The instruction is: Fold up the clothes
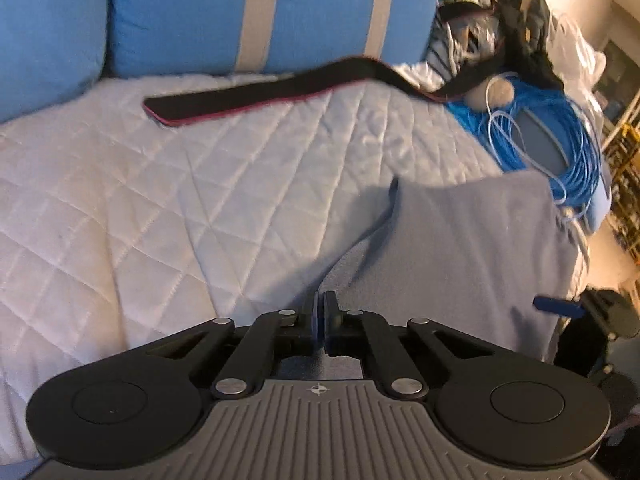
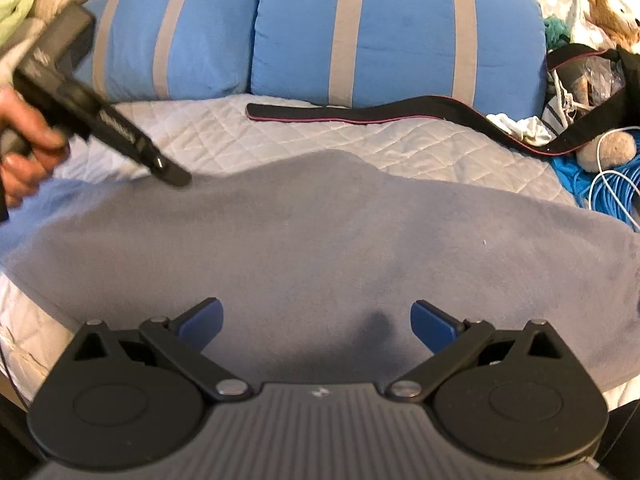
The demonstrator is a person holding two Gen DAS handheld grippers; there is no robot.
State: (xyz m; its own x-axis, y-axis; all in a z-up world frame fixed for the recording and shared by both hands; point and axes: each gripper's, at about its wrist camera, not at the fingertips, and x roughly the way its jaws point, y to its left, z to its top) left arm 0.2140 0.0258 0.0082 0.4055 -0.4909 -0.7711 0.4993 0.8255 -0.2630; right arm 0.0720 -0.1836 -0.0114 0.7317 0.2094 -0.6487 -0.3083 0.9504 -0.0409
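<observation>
Cloth (image 2: 320, 248) is the thing we fold, and it lies flat on the bed (image 2: 400, 148), just in front of both our tools. It is grey and soft. Its long way runs from left to right across the bed, and its far edge has a bump in the middle.

On the left, our left gripper (image 1: 320, 312) has its two fingers pressed close together, with a thin edge of the cloth pinched between them. From there the cloth spreads away to the right. In the right view we see the same tool held by a hand (image 2: 24, 152), with its tip down at the far left part of the cloth.

In the middle and to the right, our right gripper (image 2: 316, 320) sits low over the near edge of the cloth. Its blue pads (image 2: 204, 320) stand wide apart and hold nothing. The cloth is right under them.

So the left one is the one holding on, and the right one is free and close to the near edge. We cannot tell if the cloth has a fold in it or is a single layer.

Far away lie a black strap (image 2: 360, 114) and two blue pillows (image 2: 400, 32).
</observation>
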